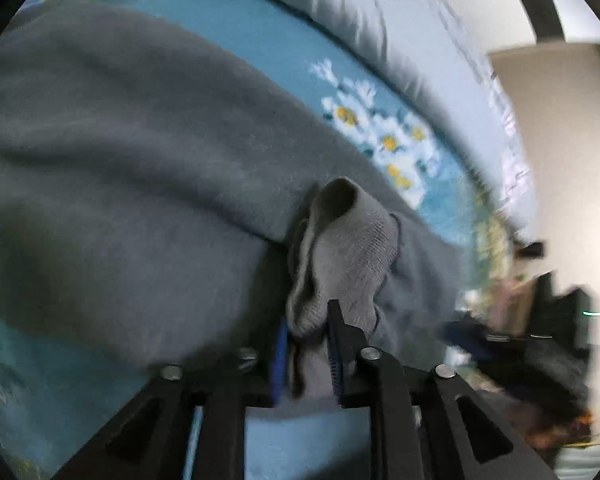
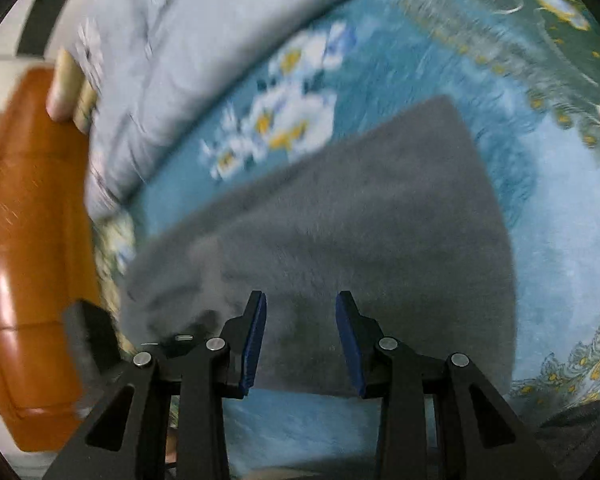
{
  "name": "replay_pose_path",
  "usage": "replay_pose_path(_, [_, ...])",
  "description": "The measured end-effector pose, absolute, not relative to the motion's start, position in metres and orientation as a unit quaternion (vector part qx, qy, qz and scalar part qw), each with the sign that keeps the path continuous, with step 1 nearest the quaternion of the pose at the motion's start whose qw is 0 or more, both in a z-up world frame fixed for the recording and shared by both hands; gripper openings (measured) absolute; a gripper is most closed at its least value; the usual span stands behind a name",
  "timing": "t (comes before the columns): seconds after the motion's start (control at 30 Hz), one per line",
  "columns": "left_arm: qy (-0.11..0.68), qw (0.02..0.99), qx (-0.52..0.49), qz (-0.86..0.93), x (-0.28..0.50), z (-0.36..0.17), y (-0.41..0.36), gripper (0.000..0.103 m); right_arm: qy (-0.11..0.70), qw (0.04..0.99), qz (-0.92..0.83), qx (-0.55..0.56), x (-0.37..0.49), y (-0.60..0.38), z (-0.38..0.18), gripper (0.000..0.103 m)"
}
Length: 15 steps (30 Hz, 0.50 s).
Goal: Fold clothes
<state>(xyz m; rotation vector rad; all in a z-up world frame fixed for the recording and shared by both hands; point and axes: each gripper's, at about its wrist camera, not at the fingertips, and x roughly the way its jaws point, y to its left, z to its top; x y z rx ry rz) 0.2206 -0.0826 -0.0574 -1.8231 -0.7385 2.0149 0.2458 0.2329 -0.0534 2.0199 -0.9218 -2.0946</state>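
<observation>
Folding partly done, a sleeve left to lay.
Left claw (image 1: pixel 308 328) pinches the ribbed cuff (image 1: pixel 340 256) of the grey sweater (image 1: pixel 140 140) (on the bed (image 2: pixel 540 200)); right claw (image 2: pixel 300 336) hangs part open, empty.

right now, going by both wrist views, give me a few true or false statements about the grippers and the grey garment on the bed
1. The left gripper has a ribbed grey cuff between its fingers. True.
2. The right gripper is clamped on the grey garment. False: its jaws stand apart over the garment with nothing between them.
3. The garment lies on a blue floral bedsheet. True.
4. The garment is bright red. False: it is grey.
5. A pale blue quilt lies bunched beyond the garment. True.
</observation>
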Motion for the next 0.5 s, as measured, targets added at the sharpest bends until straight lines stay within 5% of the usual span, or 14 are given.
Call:
replay_pose_path(0.13, [-0.280, 0.094, -0.591, 0.750, 0.233, -0.027, -0.156, 0.064, -0.299, 0.034, -0.683, 0.666, 0.249, 0.233, -0.062, 0.037])
replay_pose_path(0.3, [-0.357, -0.093, -0.553, 0.747, 0.250, -0.047, -0.268, 0.067, -0.346, 0.047, -0.691, 0.632, 0.259, 0.243, -0.058, 0.037])
replay_pose_path(0.5, [-0.481, -0.089, -0.516, 0.703, 0.240, -0.091, -0.300, 0.071, -0.348, 0.042, -0.695, 0.627, 0.259, 0.243, -0.056, 0.037])
